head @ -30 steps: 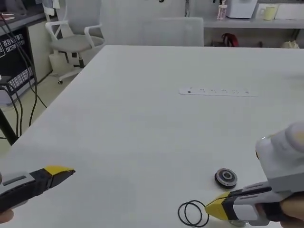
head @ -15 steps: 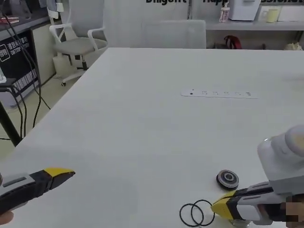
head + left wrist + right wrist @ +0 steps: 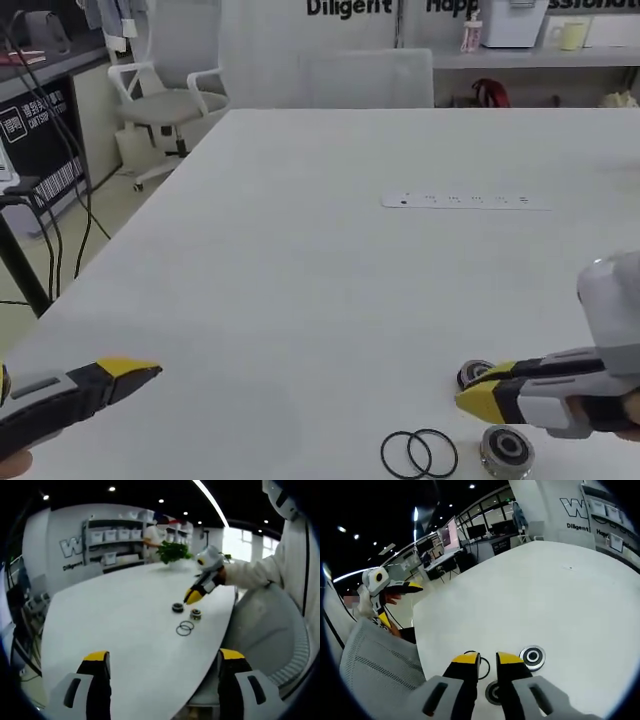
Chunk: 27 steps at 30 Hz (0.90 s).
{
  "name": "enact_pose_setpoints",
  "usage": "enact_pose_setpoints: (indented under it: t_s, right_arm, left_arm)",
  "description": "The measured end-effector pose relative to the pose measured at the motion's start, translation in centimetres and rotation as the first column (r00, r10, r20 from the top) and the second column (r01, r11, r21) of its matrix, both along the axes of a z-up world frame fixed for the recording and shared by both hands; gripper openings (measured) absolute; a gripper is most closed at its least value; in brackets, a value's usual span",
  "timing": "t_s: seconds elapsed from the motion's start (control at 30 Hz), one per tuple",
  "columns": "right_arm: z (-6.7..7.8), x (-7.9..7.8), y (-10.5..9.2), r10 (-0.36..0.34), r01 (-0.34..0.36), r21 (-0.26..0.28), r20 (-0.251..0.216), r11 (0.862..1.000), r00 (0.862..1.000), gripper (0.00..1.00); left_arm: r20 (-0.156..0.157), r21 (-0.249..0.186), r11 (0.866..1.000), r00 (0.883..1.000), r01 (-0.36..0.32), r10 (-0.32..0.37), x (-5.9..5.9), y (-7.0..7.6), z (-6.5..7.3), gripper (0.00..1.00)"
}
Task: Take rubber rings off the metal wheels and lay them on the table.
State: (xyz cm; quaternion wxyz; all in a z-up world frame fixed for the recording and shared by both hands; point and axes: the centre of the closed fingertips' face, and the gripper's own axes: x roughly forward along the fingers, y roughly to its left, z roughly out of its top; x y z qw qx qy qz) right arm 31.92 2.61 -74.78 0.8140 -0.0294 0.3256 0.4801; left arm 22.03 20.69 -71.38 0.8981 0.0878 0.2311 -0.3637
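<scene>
Rings are lying lower centre. Right gripper, fingers clenched empty, is withdrawing off a bare-looking wheel; left gripper is idling, released.

- We see a plain white table.
- The two rubber rings on the table are black.
- The metal wheels are silver with dark hubs.
- The left gripper and right gripper have yellow tips and black-and-grey bodies.

White office chair beside shelves, ceiling spotlights.
</scene>
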Motion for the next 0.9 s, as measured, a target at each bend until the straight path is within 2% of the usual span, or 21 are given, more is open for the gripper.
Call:
enact_pose_setpoints:
  t_s: [0.1, 0.2, 0.43, 0.53, 0.7, 0.9]
  right_arm:
    - [1.6, 0.6, -0.3, -0.02, 0.018, 0.037, 0.037, 0.999, 0.999, 0.13]
    - [2.5, 1.0, -0.9, -0.034, 0.031, 0.051, 0.055, 0.998, 0.998, 0.15]
    - [5.1, 1.4, -2.1, -0.055, 0.044, 0.103, 0.11, 0.994, 0.992, 0.23]
    - [6.7, 1.5, -2.7, -0.066, 0.047, 0.13, 0.14, 0.99, 0.988, 0.27]
    - [8.4, 1.4, -3.7, -0.077, 0.051, 0.142, 0.18, 0.989, 0.981, 0.36]
    - [10.0, 0.9, -5.0, -0.073, 0.043, 0.138, 0.216, 0.989, 0.974, 0.39]
  left_arm:
    - [0.003, 0.0, 1.0, 1.0, -0.001, 0.001, 0.0, 0.0, 0.1, 0.9]
    - [0.009, 0.0, 1.0, 1.0, -0.003, 0.003, 0.0, 0.0, 0.4, 0.9]
    - [0.015, 0.004, 1.0, 1.0, -0.005, 0.005, -0.3, -0.2, 1.0, 0.9]
    - [0.019, 0.007, 1.0, 1.0, -0.008, 0.007, -0.4, -0.4, 1.3, 0.9]
    - [0.022, 0.002, 1.0, 1.0, -0.017, 0.017, -0.5, -0.4, 1.7, 0.9]
    - [0.038, -0.042, 0.999, 0.999, -0.011, 0.012, -0.7, -1.6, 3.1, 0.91]
